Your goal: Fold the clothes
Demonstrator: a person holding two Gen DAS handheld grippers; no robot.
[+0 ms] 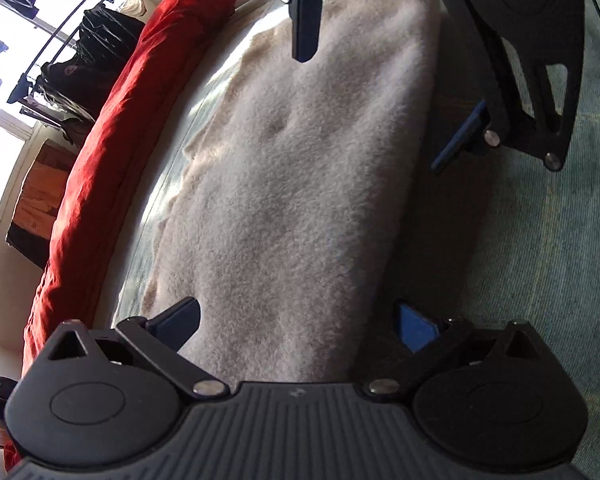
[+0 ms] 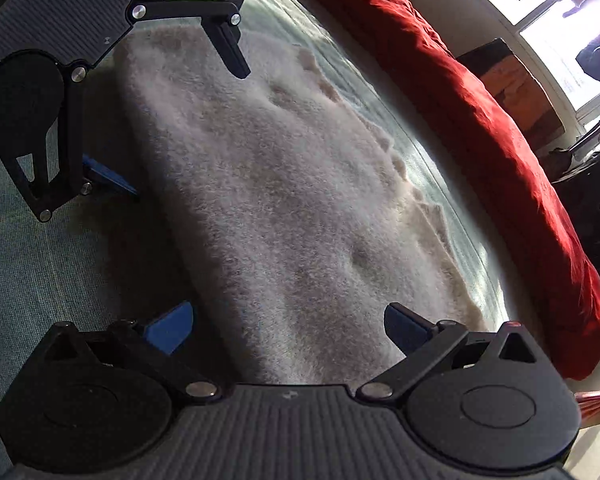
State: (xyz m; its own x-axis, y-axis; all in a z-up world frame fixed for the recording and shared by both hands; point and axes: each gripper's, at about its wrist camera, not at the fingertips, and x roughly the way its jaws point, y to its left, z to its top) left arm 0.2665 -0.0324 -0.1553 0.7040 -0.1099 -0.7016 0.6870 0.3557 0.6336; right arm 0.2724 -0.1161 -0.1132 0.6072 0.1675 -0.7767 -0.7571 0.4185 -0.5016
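Note:
A fluffy cream garment [image 1: 300,180] [image 2: 284,200] lies folded into a long thick slab on the teal bed sheet [image 1: 520,260] [image 2: 60,260]. My left gripper [image 1: 300,322] stands open at one short end, its blue-padded fingers on either side of the garment's width. My right gripper [image 2: 288,326] is open in the same way at the opposite end. Each shows in the other's view: the right gripper [image 1: 380,92] at the far end, the left gripper [image 2: 172,120] likewise. Neither holds any cloth.
A rolled red duvet [image 1: 112,140] [image 2: 480,120] runs along the bed's far side, parallel to the garment. Beyond it stands a rack of dark clothes [image 1: 80,60] [image 2: 596,200] before bright windows. Teal sheet extends on the garment's other side.

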